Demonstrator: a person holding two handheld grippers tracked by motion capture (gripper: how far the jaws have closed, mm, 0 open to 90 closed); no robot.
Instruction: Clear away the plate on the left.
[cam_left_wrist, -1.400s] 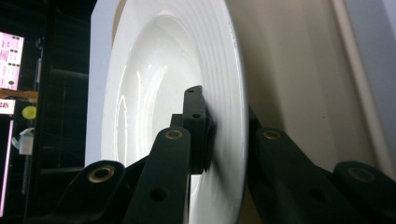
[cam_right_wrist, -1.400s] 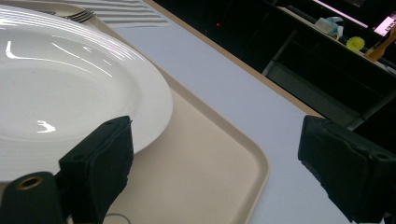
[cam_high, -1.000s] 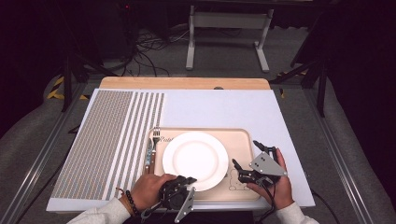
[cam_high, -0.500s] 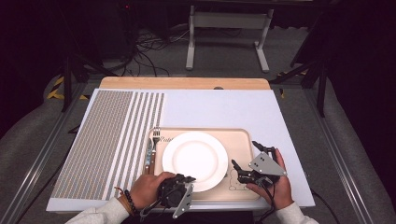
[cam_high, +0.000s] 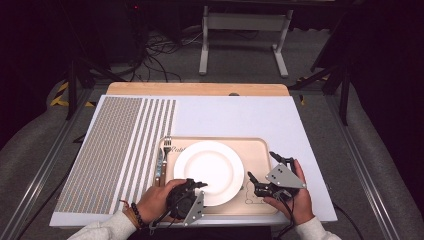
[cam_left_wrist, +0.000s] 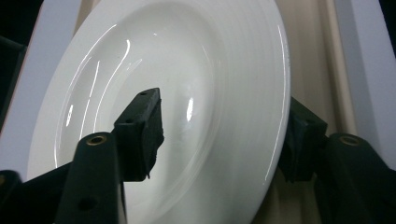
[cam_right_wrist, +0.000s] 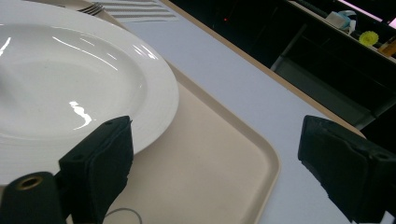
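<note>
Starting at the left, we see the fork (cam_high: 162, 159) beside the tray (cam_high: 260, 150). Our left gripper (cam_high: 192, 186), jaws just opening, straddles the plate (cam_high: 209, 164) rim without pinching. This glazed plate seems stiff, slippery, breakable; we judge the rim best. Our right gripper (cam_high: 264, 169) gapes empty.

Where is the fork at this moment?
In the high view the fork lies at the left edge of the tray, beside the plate, right of the striped mat.
</note>
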